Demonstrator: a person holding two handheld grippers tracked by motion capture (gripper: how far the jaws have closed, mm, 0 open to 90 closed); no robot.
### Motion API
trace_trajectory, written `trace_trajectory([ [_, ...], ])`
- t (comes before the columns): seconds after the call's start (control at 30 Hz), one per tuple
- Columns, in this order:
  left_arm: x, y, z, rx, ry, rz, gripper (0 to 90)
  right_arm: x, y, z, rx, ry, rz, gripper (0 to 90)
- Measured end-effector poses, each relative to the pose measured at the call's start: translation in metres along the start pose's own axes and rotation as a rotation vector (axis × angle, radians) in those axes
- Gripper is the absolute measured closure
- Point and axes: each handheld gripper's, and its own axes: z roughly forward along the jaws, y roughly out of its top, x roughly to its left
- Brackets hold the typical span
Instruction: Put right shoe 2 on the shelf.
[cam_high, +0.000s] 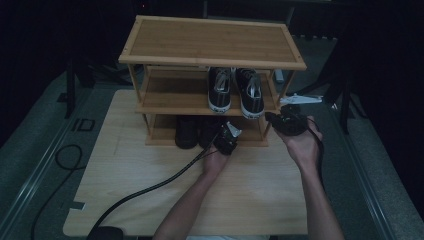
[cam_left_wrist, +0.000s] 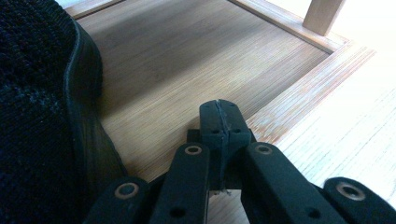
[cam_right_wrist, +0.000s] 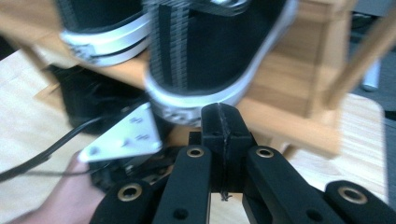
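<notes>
We hold both tongs clenched empty, left tongs (cam_left_wrist: 219, 122) on the bottom shelf (cam_left_wrist: 187, 60) beside the black shoe (cam_left_wrist: 42, 116), right tongs (cam_right_wrist: 223, 125) near the sneaker (cam_right_wrist: 210, 51) heel above, risking bumping it off.

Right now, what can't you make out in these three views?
- Dark shoes on the rack's bottom shelf: high view, too dim under the shelf above; details lost.
- Black shoe: left claw view, cut off by the left edge.
- Black-and-white sneakers: right claw view, motion-blurred and cut off at the top.
- Left claw tips: high view, too small and dark.
</notes>
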Motion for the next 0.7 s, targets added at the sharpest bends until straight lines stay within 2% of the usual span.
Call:
trace_trajectory([
  [0.07,0.0,0.0,0.0,0.005,0.0,0.005,90.0,-0.004,0.002,0.003,0.008,-0.003,0.016,90.0],
  [0.13,0.0,0.0,0.0,0.005,-0.001,0.004,90.0,-0.005,0.002,0.008,0.017,-0.01,0.012,90.0],
  [0.3,0.0,0.0,0.0,0.0,-0.001,0.001,90.0,-0.003,0.003,0.019,0.028,-0.005,0.021,90.0],
  [0.7,0.0,0.0,0.0,0.001,0.0,0.003,90.0,0.0,0.005,0.023,0.021,0.018,0.028,90.0],
])
